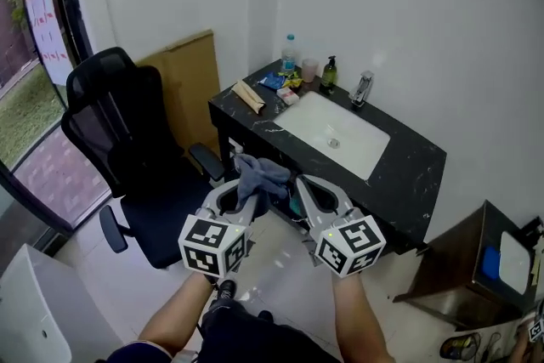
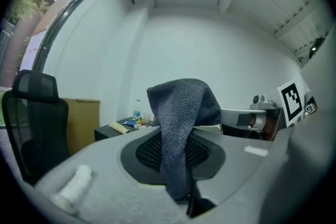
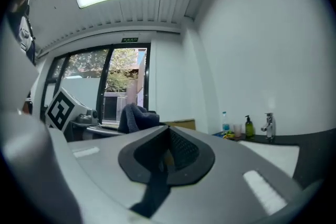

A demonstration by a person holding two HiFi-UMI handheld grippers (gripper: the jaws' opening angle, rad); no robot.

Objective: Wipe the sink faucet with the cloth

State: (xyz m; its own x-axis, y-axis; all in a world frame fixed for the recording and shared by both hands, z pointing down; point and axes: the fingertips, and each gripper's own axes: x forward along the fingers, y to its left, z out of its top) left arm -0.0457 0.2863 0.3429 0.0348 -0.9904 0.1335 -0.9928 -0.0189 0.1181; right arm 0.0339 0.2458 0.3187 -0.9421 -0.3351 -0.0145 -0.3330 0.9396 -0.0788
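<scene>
Left tool (image 1: pixel 241 198) clamps the cloth (image 1: pixel 262 174) — bunched above its tips — right tool (image 1: pixel 303 188) closed.

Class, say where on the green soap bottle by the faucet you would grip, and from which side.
Grip the soap bottle round its body, below the narrow pump, probably coming from the sink side: it stands upright, with the wall behind it and a cup close beside it.

A black office chair (image 1: pixel 119 127) stands near a cardboard sheet (image 1: pixel 191 81).
</scene>
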